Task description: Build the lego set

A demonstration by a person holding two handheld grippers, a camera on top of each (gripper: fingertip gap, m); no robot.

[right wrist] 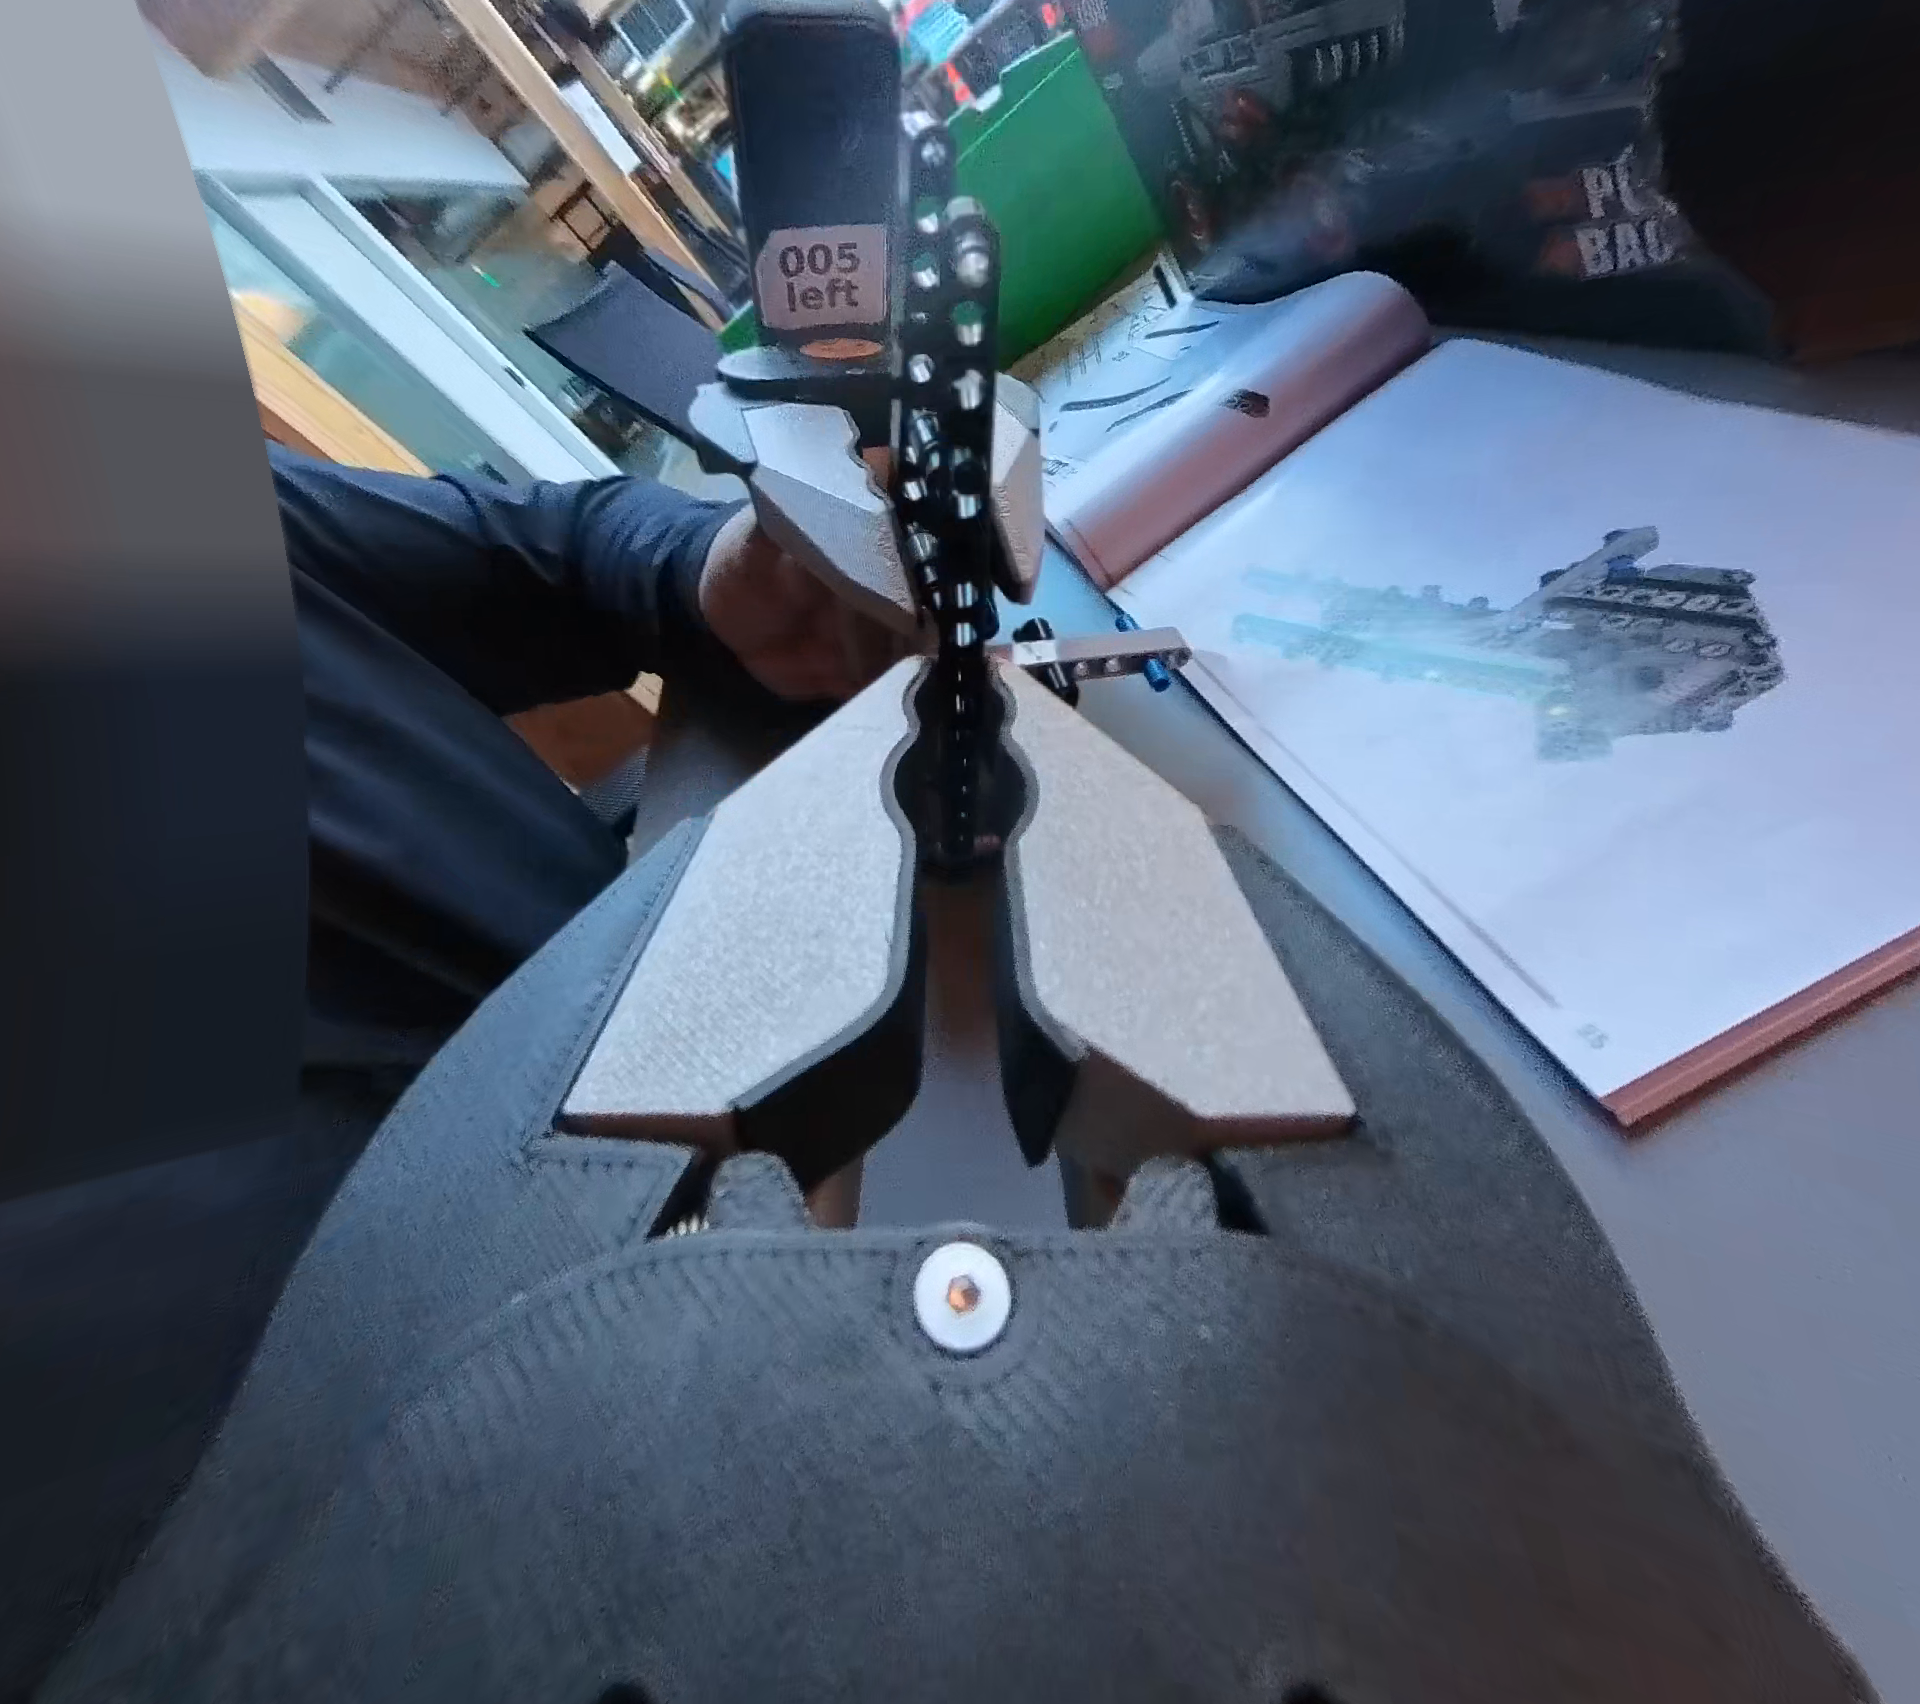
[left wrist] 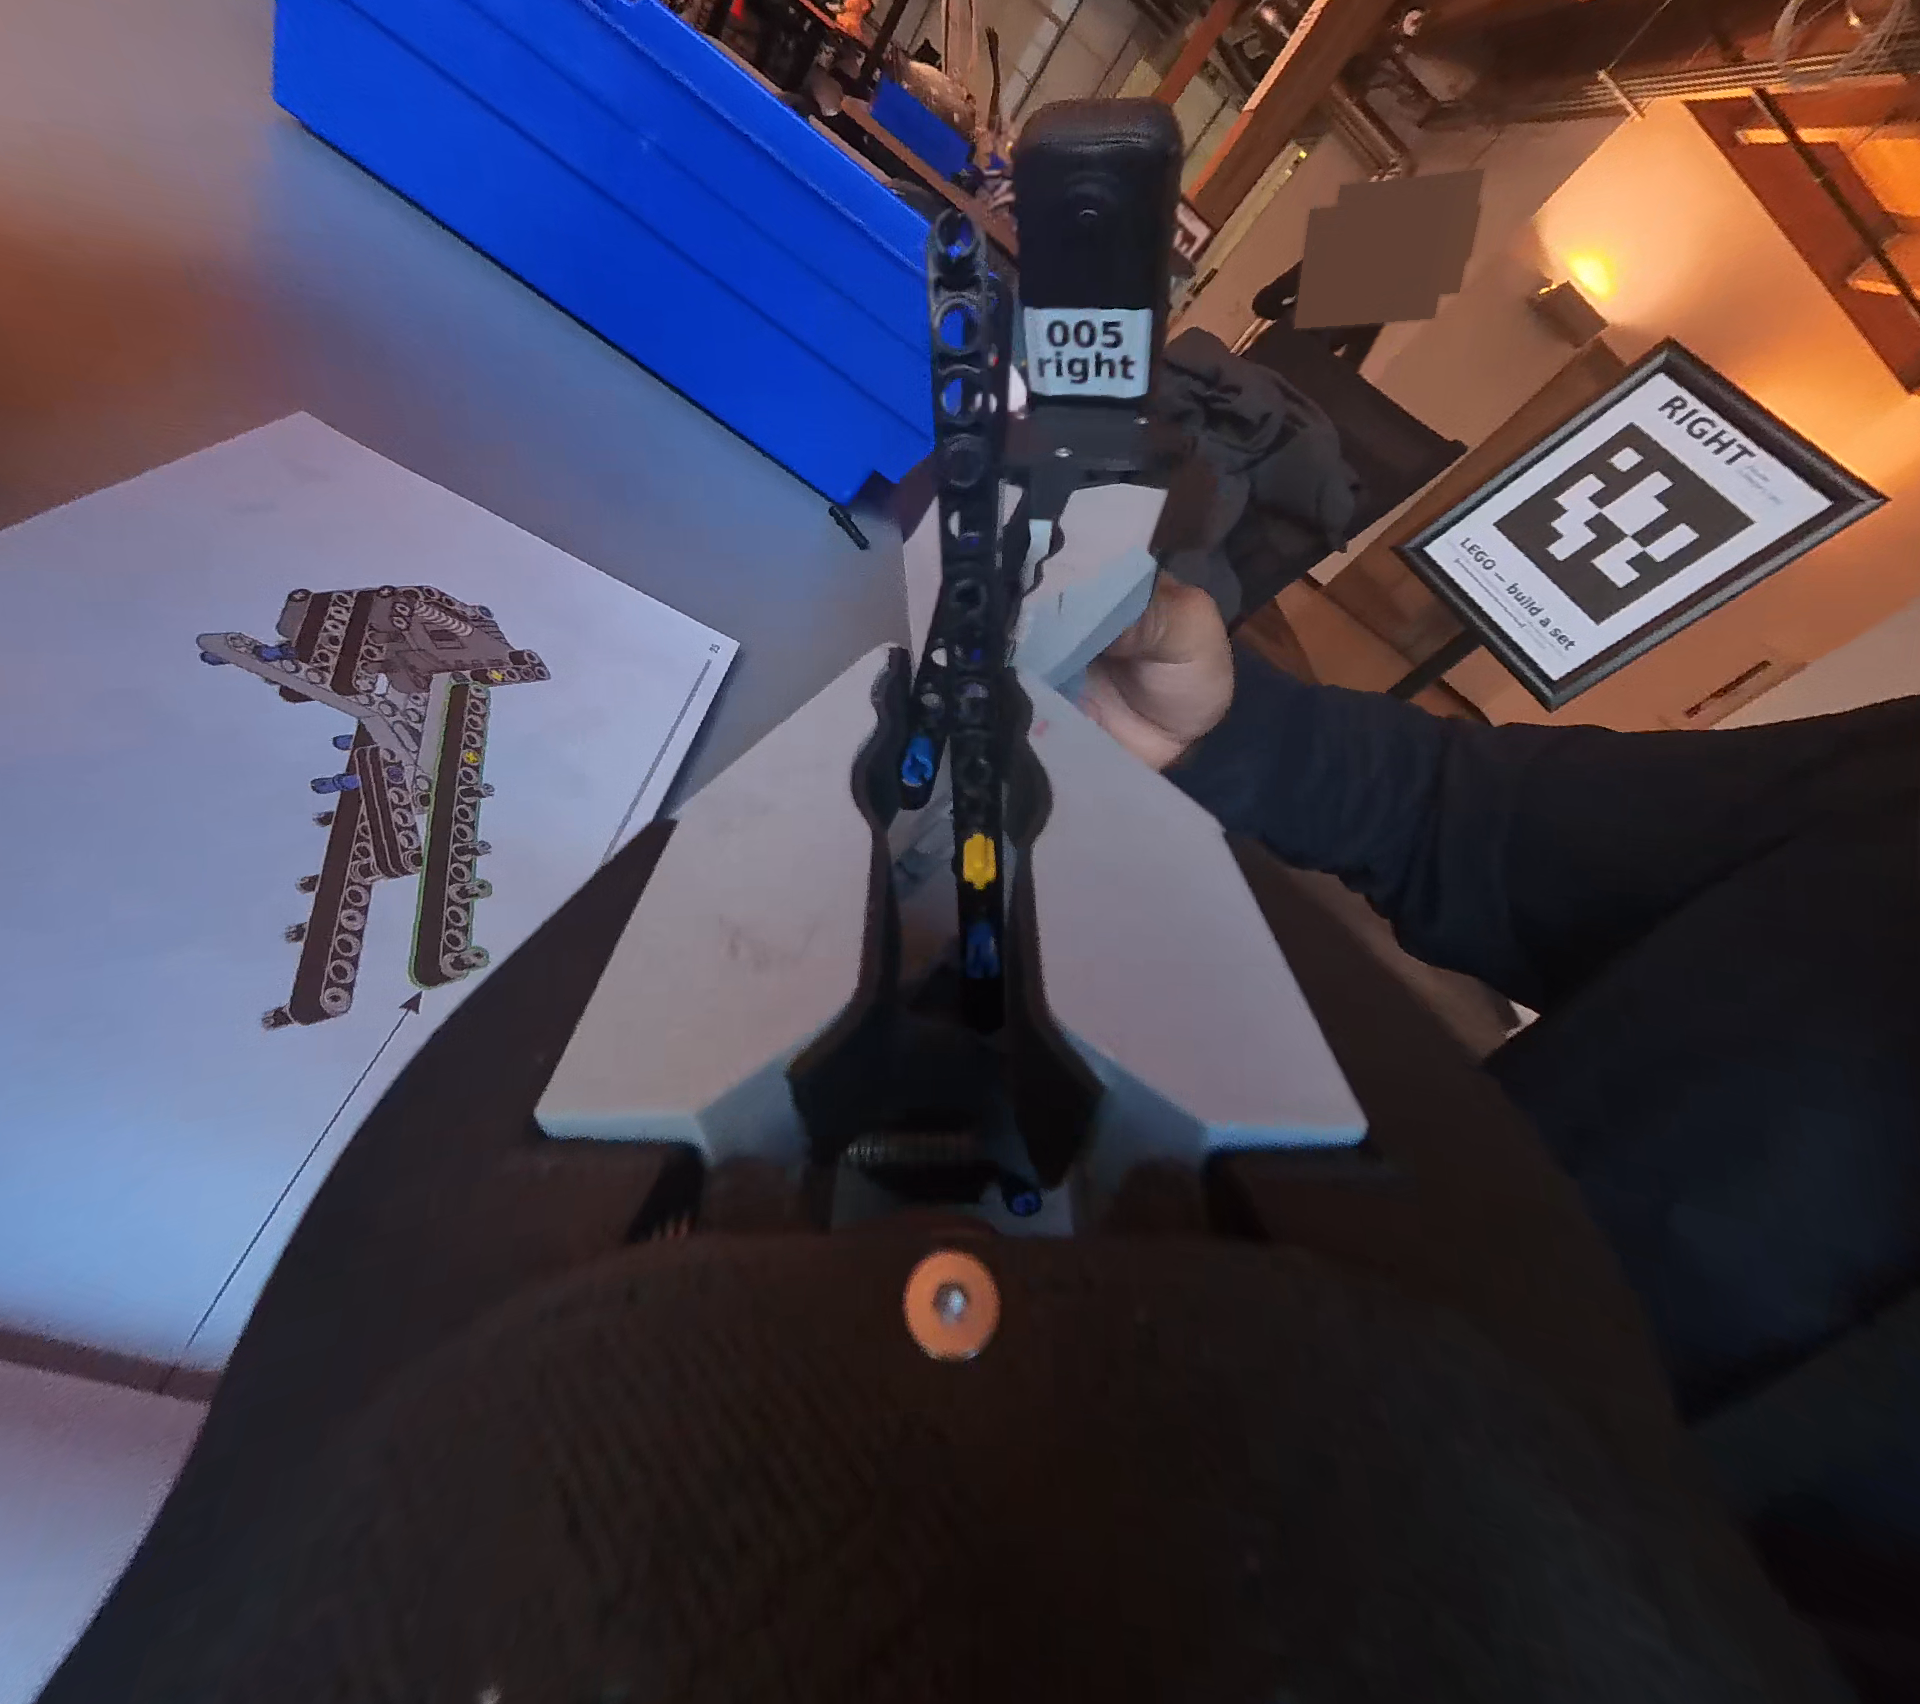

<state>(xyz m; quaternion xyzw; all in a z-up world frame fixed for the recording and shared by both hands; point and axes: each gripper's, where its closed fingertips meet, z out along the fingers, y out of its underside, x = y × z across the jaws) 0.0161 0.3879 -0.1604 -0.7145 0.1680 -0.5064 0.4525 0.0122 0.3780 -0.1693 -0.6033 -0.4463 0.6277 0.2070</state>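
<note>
Above the grey counter (left wrist: 436,324), held up between both tools, we log a long black studded-hole lego beam assembly (left wrist: 961,574) with blue pins and one yellow pin along its near stretch. Left gripper (left wrist: 961,781): jaws pressed onto the near part of this black assembly, pinching it; the yellow pin (left wrist: 979,859) sits between the grey finger pads (left wrist: 758,906). Right gripper (right wrist: 961,719): jaws likewise closed on the black assembly from the opposite end. The two grippers face each other, each one's small black camera showing in the other's view, and each is carried by a hand in a dark sleeve (left wrist: 1455,823).

In the right wrist view, a short light-grey lego beam (right wrist: 1112,662) with a blue pin at its tip sticks out to the right of the black assembly, level with the gripper's fingertips; we cannot tell exactly how it joins on.

On the counter: an open white instruction booklet (left wrist: 312,823) lies to the left of the left gripper, page showing a drawing of the model. A large blue plastic bin (left wrist: 582,127) stands farther off behind it. A framed black-and-white marker sign (left wrist: 1642,522) stands far right.
</note>
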